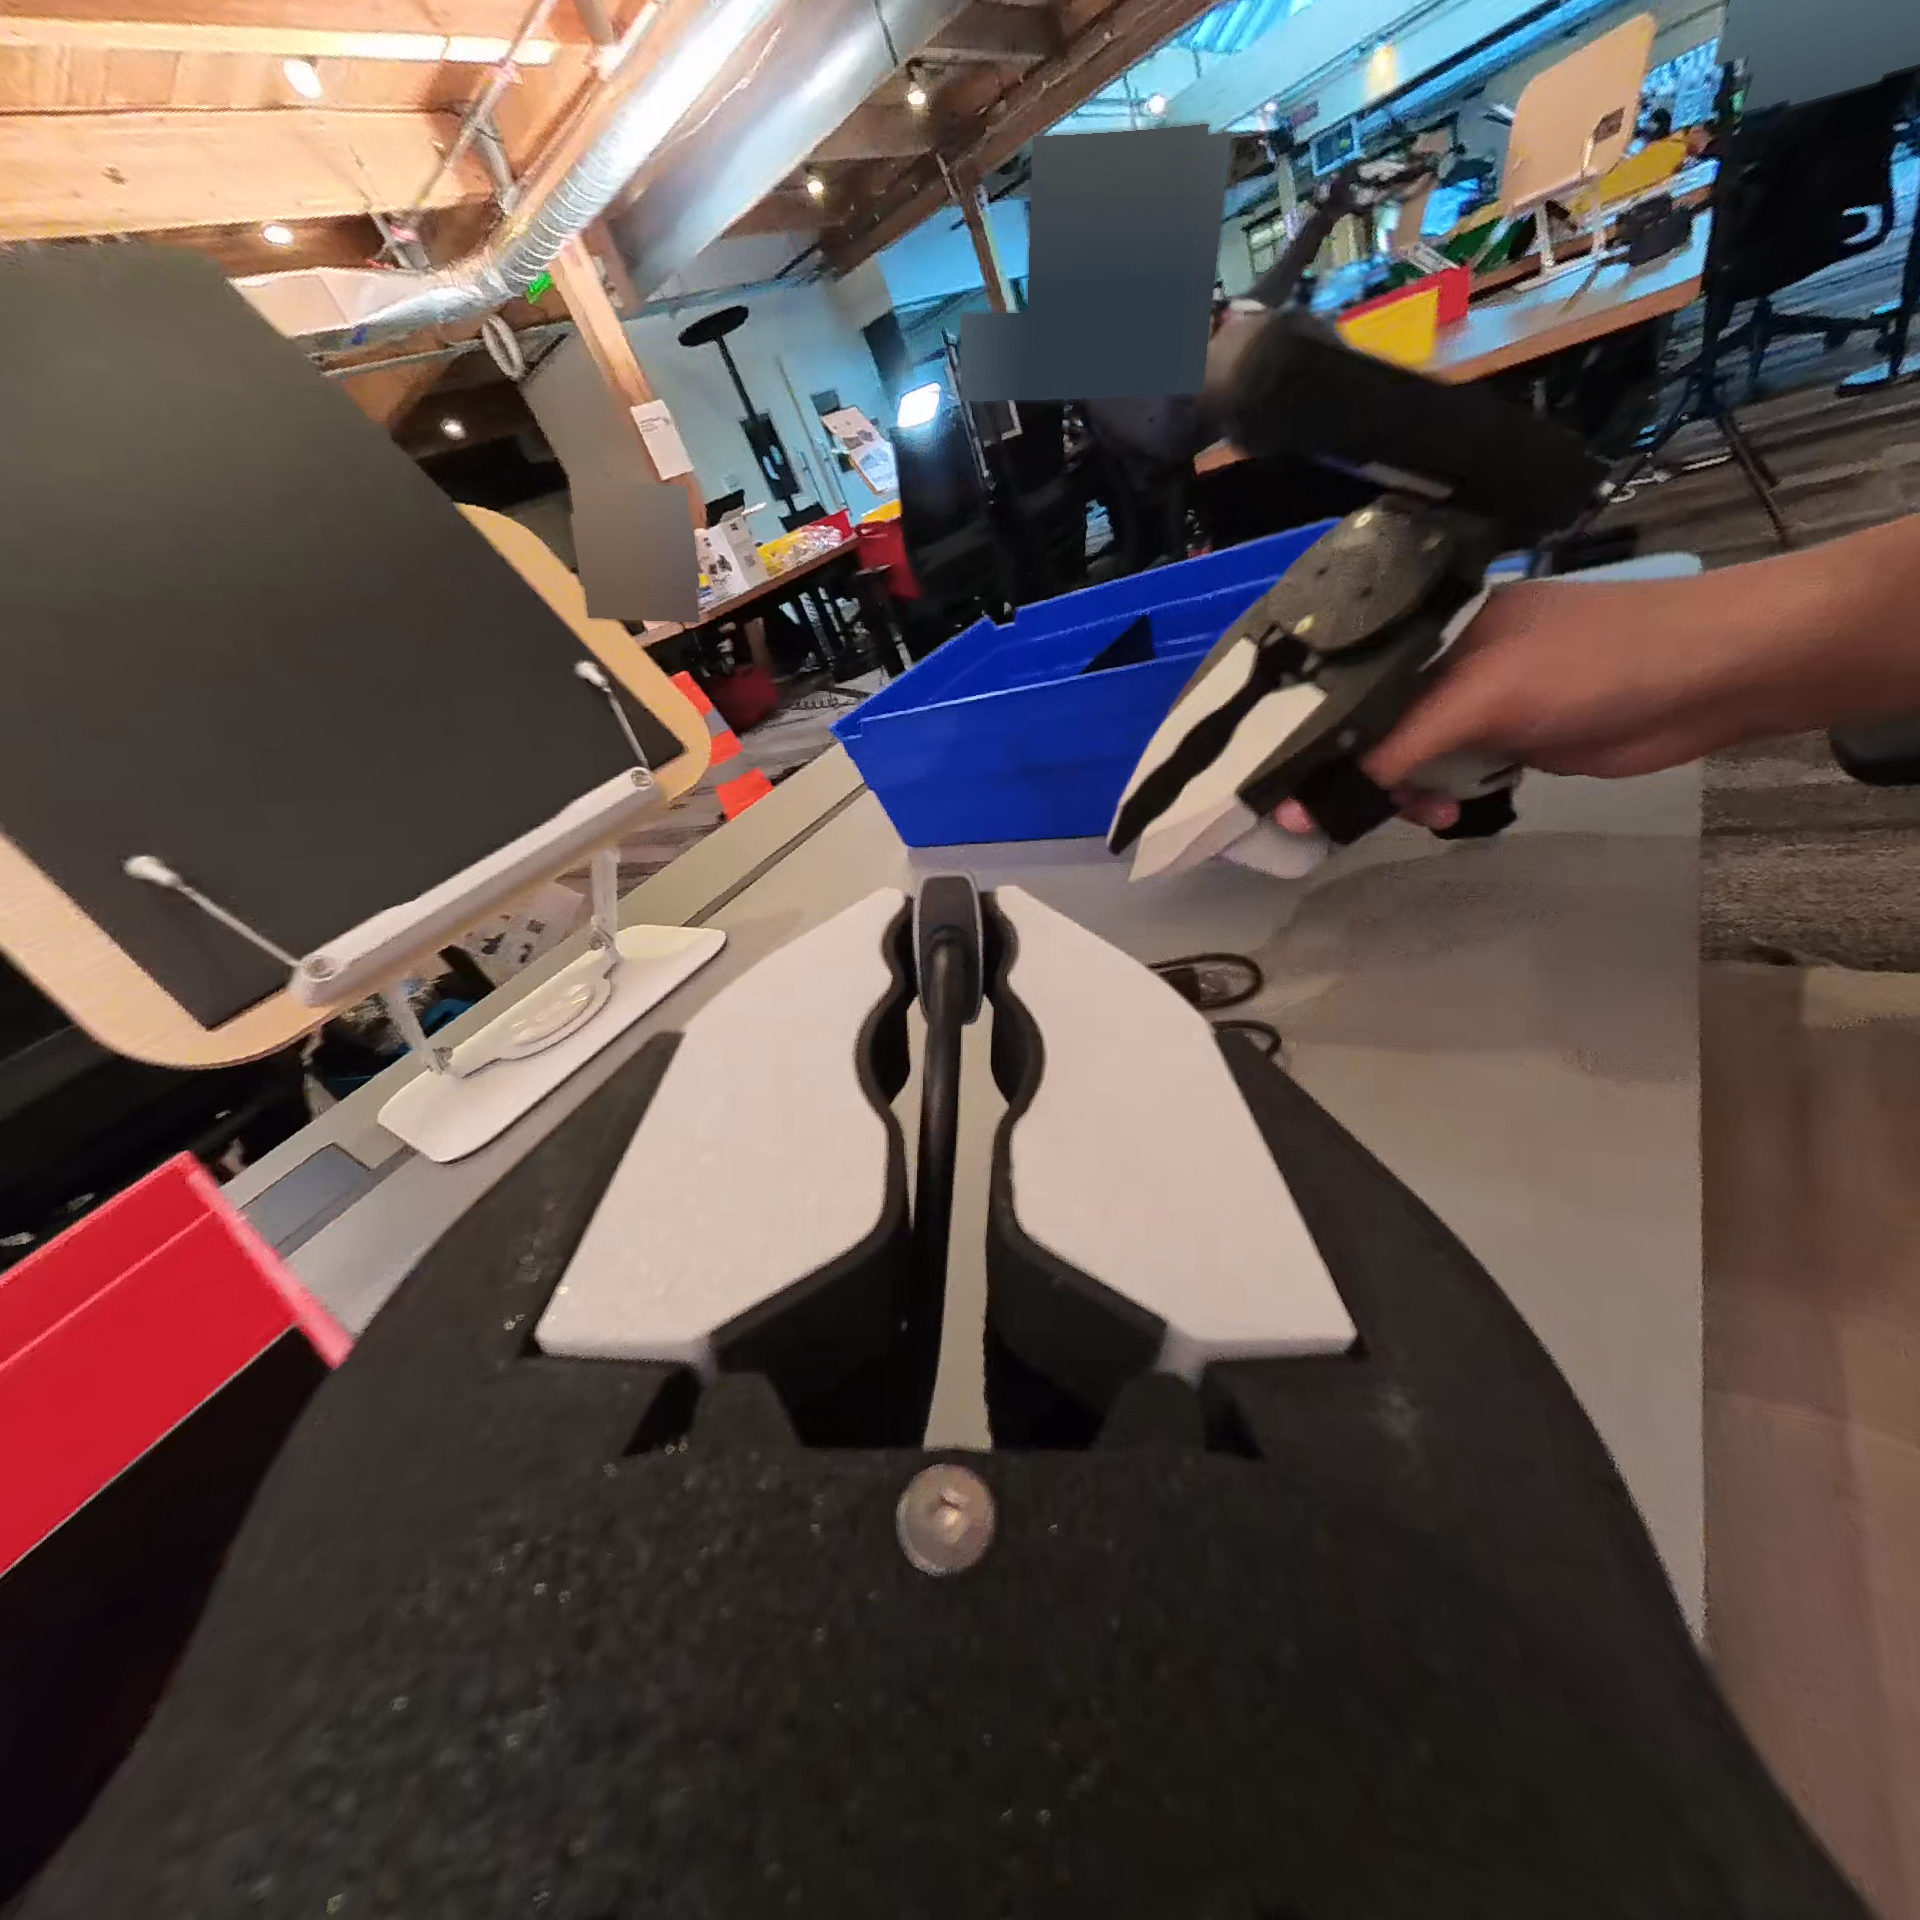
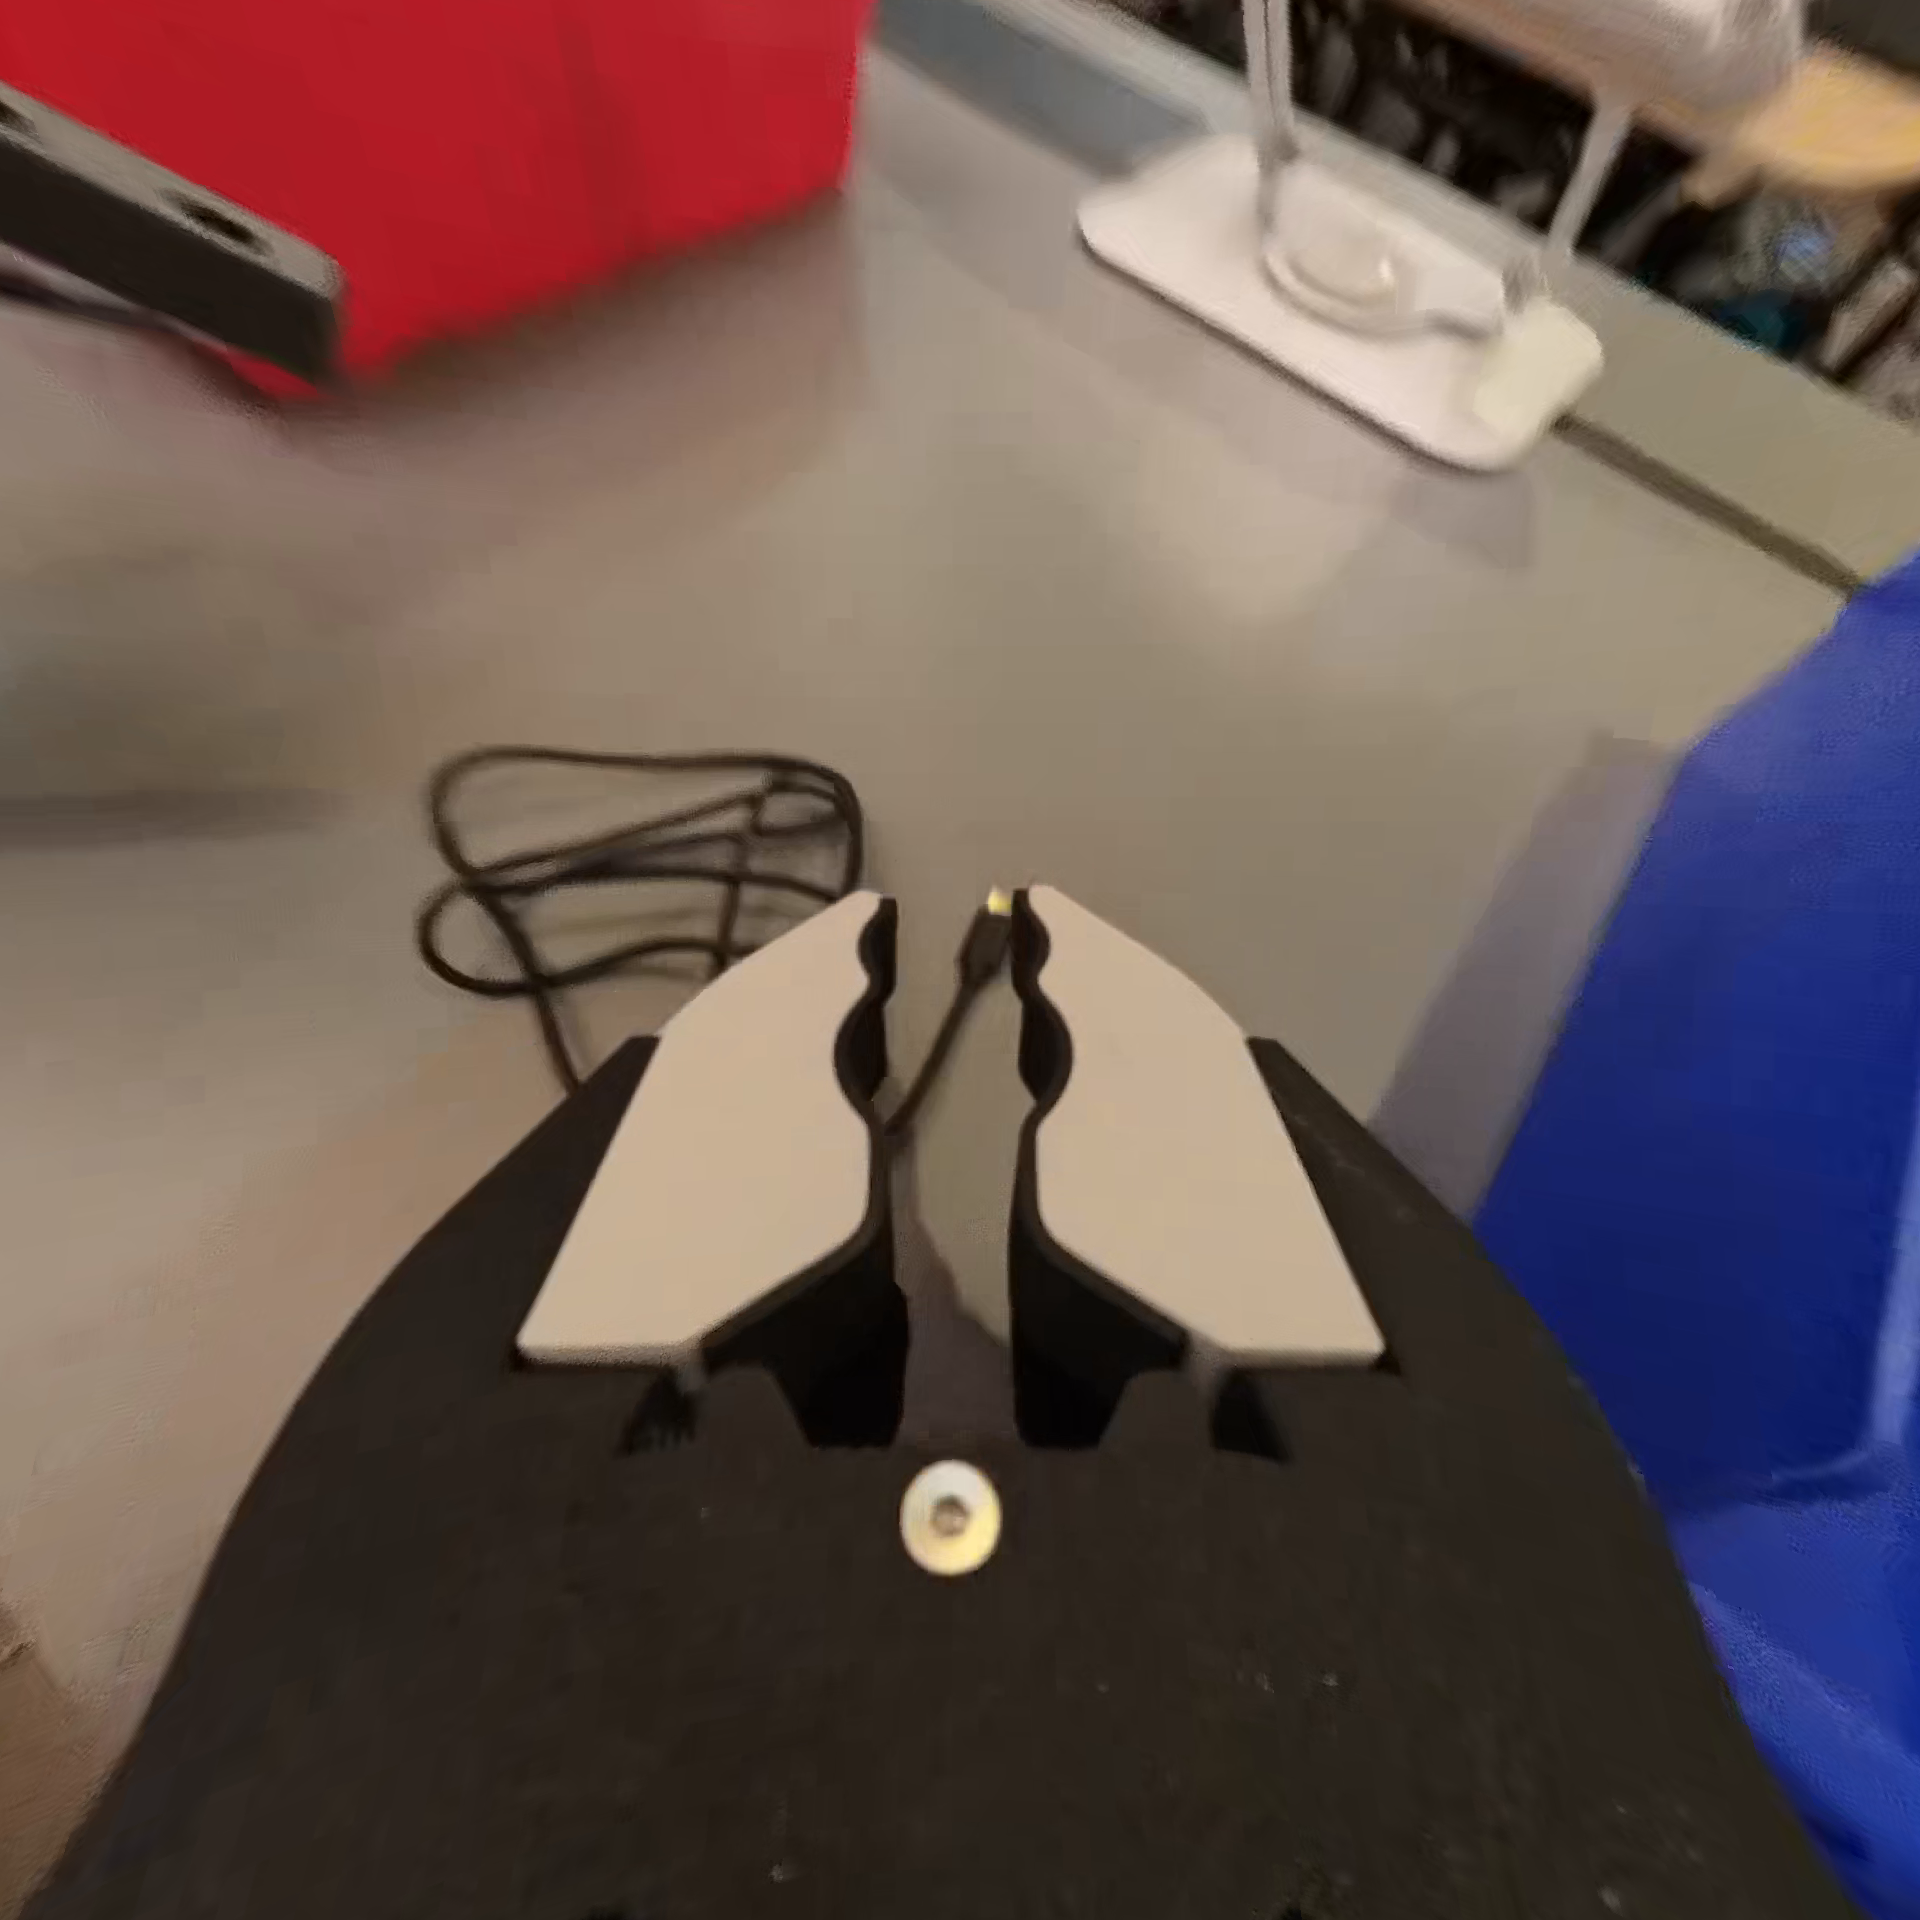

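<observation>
Both grippers: black grainy bodies, white fingers, silver centre screw.

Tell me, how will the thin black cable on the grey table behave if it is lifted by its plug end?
The cable is probably floppy: it lies in loose loops. It looks thin, so likely light. Lifted by the plug, the loops may trail along the table and perhaps tangle.

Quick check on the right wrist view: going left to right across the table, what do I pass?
Red bin → coiled black cable → right gripper, open, with the cable's plug end between its fingers → white stand base → blue bin.
</observation>
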Tool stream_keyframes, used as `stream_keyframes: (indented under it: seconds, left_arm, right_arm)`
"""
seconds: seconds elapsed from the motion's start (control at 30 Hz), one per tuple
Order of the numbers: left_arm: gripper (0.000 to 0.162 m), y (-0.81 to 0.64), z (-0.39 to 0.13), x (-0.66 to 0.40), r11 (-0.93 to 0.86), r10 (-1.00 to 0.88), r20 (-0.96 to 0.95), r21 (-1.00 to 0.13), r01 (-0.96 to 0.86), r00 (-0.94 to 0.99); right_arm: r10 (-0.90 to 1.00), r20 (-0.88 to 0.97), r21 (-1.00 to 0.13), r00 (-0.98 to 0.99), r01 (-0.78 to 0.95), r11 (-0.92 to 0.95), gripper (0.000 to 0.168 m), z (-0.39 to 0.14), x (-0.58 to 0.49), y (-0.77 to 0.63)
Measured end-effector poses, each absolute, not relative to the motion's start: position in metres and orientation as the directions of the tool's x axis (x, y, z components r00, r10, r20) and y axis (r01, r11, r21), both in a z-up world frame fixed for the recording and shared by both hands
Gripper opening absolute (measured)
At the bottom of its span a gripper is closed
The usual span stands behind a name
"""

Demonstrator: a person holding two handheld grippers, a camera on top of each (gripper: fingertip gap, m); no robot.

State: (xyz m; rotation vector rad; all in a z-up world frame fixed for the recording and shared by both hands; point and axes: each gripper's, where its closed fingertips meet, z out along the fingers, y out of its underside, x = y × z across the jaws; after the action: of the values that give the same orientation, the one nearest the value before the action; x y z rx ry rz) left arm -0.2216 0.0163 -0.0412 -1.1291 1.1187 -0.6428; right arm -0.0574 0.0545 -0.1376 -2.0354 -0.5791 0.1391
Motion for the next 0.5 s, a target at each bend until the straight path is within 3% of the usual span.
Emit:
stream_keyframes:
  seconds: [0.13,0.33,0.5]
  left_arm:
    - [0.010,0.013,-0.047,-0.216,0.331,-0.880,-0.353,-0.936,-0.123,0.317]
    - [0.010,0.011,-0.046,-0.214,0.311,-0.896,-0.324,-0.946,-0.093,0.303]
    - [0.010,0.010,-0.050,-0.212,0.331,-0.891,-0.348,-0.937,-0.109,0.291]
  right_arm:
    - [0.386,0.089,-0.766,0.918,0.311,-0.562,0.021,-0.176,-0.057,0.057]
    - [0.327,0.025,-0.729,0.945,0.241,-0.641,0.018,-0.185,-0.053,0.068]
    - [0.333,0.053,-0.689,0.942,0.275,-0.670,0.002,-0.194,-0.053,0.068]
